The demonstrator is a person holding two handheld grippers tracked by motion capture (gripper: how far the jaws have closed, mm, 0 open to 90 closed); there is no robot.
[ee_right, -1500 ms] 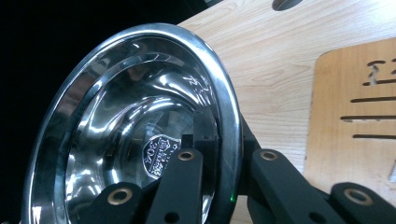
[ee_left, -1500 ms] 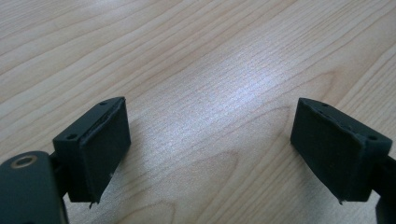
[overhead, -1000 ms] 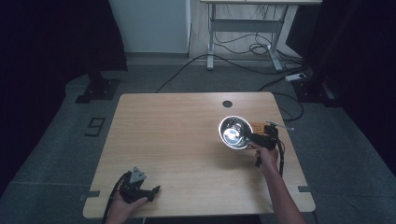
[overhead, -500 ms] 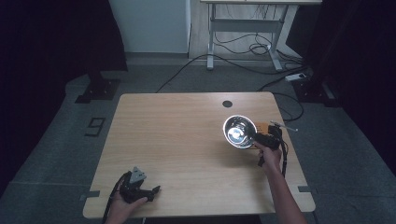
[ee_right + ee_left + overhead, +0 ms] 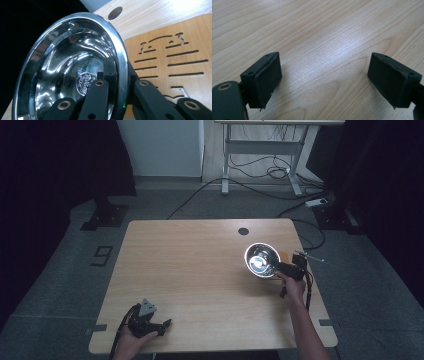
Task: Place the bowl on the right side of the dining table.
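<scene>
A shiny steel bowl [image 5: 261, 260] hangs tilted on its side over the right part of the wooden table [image 5: 200, 270]. My right gripper [image 5: 287, 269] is shut on the bowl's rim. In the right gripper view one jaw lies inside the bowl [image 5: 65, 65] and the other outside, with the right gripper [image 5: 122, 85] pinching the rim. A light wooden trivet [image 5: 175, 57] with slotted cut-outs lies flat just behind the bowl. My left gripper [image 5: 159, 324] rests at the table's front left, and in its own view the left gripper [image 5: 324, 77] stands open over bare wood.
A round cable hole [image 5: 243, 231] sits near the table's far edge, also seen as the hole [image 5: 115, 12] past the bowl. The table's right edge is close to the right hand. Cables and a desk frame [image 5: 260, 150] lie on the floor beyond.
The right gripper has carried the bowl a little to the right, over the trivet. The left gripper has not moved.
</scene>
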